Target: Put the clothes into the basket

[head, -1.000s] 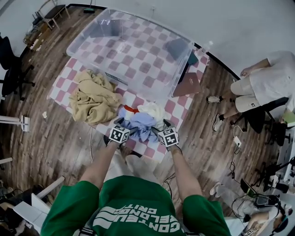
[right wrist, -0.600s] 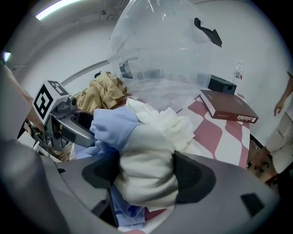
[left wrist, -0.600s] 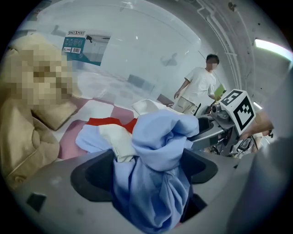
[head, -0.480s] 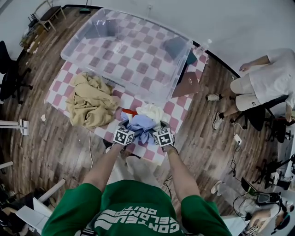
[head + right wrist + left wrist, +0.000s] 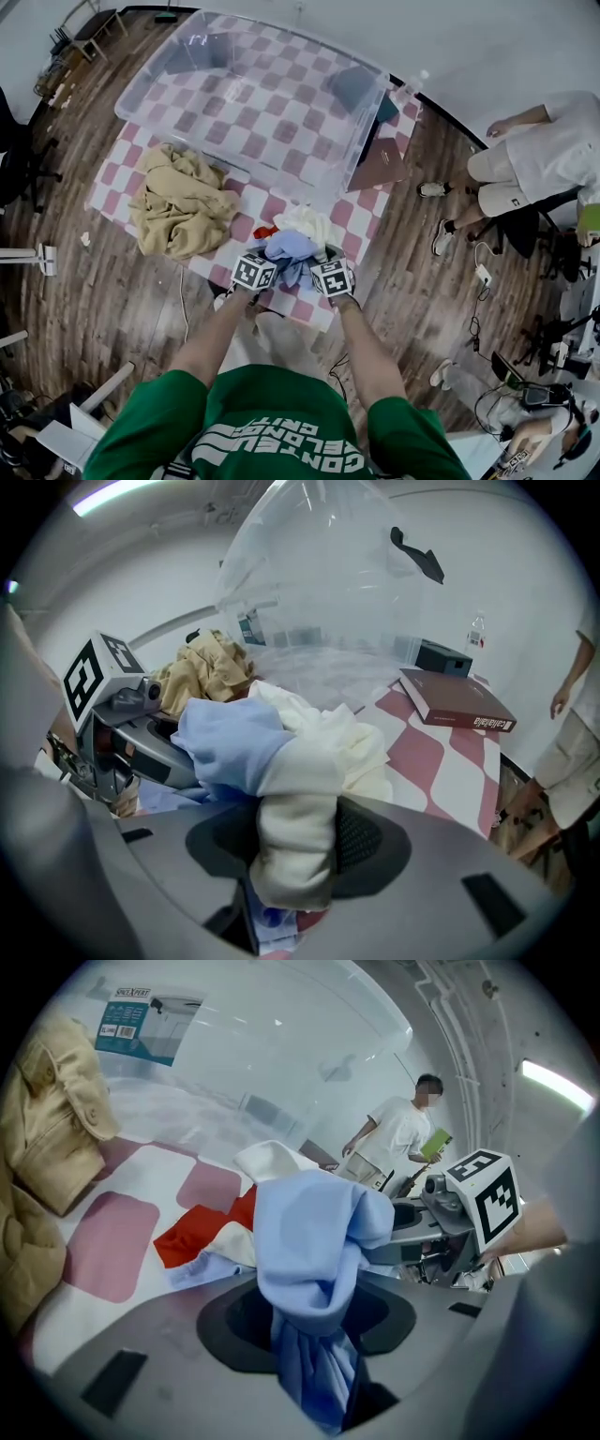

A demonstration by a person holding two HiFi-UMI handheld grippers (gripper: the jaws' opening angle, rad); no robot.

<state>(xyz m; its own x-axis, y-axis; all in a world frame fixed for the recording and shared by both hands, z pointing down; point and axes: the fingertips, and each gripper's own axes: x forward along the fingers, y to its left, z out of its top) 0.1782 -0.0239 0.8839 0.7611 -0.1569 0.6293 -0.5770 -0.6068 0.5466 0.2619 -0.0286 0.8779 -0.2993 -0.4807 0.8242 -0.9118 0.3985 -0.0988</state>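
near first, at the lower middle of the head view: the small pile at the table's near edge is being grabbed from both sides. the jaws of the left gripper point(image 5: 309, 1330) have just been closing, and a bunched fold of the light blue garment point(image 5: 314, 1232) is pinched between them. same deal with the right gripper point(image 5: 295, 846): its jaws have just been closing, and a roll of the cream garment point(image 5: 328, 747) is clamped between the pads. a red and white cloth point(image 5: 202, 1227) is tucked under the blue one on the pink checked tablecloth point(image 5: 117, 173), and it's not gripped by anything, as far as can be seen.

a bit further up and to the left in the head view, the tan jacket point(image 5: 183, 202) is left crumpled on the cloth, untouched. beyond that, across the upper middle, the clear plastic bin point(image 5: 141, 89) is seen with the checks showing straight through its bottom, so no clothes are in it. a brown book point(image 5: 380, 167) is laid just right of the bin.

progress is judged as barely started: nothing is binned yet, and the first bundle is gripped but not lifted off the table. the carry over the bin wall, probably the red and white cloth, and the jacket are all left to be done.
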